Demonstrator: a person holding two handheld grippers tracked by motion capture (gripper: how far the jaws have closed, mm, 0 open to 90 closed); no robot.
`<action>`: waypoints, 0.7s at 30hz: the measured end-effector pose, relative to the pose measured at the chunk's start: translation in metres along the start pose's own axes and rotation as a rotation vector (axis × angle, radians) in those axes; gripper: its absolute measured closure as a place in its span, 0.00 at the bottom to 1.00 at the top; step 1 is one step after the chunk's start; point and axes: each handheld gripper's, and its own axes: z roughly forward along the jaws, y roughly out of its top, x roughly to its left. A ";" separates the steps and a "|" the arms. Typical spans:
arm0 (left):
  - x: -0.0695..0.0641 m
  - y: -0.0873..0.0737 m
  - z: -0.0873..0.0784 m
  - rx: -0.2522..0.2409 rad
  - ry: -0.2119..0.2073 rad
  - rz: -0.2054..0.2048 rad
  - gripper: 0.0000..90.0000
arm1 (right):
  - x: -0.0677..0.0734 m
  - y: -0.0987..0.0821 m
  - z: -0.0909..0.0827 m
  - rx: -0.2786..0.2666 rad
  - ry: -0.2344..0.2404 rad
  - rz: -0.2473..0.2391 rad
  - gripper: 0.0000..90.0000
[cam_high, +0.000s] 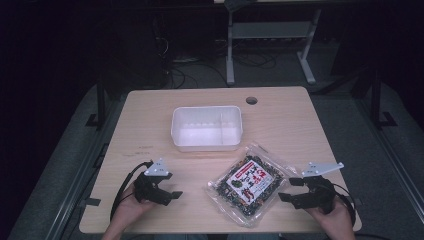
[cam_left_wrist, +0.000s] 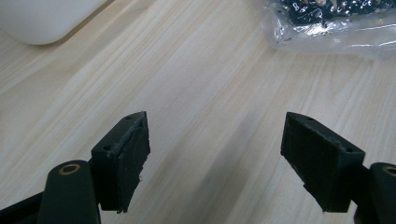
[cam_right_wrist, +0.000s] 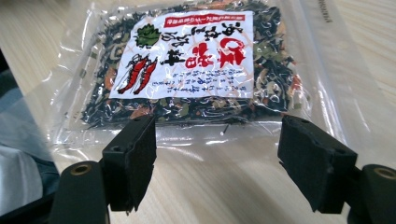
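Observation:
A clear plastic bag of dark dried food with a white and red label (cam_high: 248, 182) (cam_right_wrist: 196, 65) lies flat on the wooden table (cam_high: 150, 115), toward the front and right of centre. A white plastic tub (cam_high: 207, 128) stands empty behind it at mid table. My left gripper (cam_high: 173, 196) (cam_left_wrist: 215, 158) rests near the front left, open, jaws pointing right over bare wood, with the bag's corner (cam_left_wrist: 327, 23) farther off. My right gripper (cam_high: 290, 190) (cam_right_wrist: 217, 163) is at the front right, open, its jaws pointing at the bag's near edge and apart from it.
A round cable hole (cam_high: 251, 100) sits at the table's far right. Beyond the table stands a grey desk frame (cam_high: 270, 45) on a dark floor with cables. The tub's corner (cam_left_wrist: 42, 18) shows in the left gripper view. A person's clothed leg (cam_right_wrist: 18, 154) is below the table edge.

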 end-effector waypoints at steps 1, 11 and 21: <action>-0.001 0.001 0.001 -0.002 -0.003 -0.002 0.26 | -0.001 0.000 -0.002 -0.009 -0.003 0.006 0.30; -0.010 0.024 0.007 -0.033 -0.050 0.023 0.32 | -0.009 0.000 -0.013 -0.045 -0.037 0.042 0.29; -0.029 0.062 0.030 0.011 -0.123 0.084 0.57 | -0.018 0.004 -0.021 -0.078 -0.089 0.101 0.35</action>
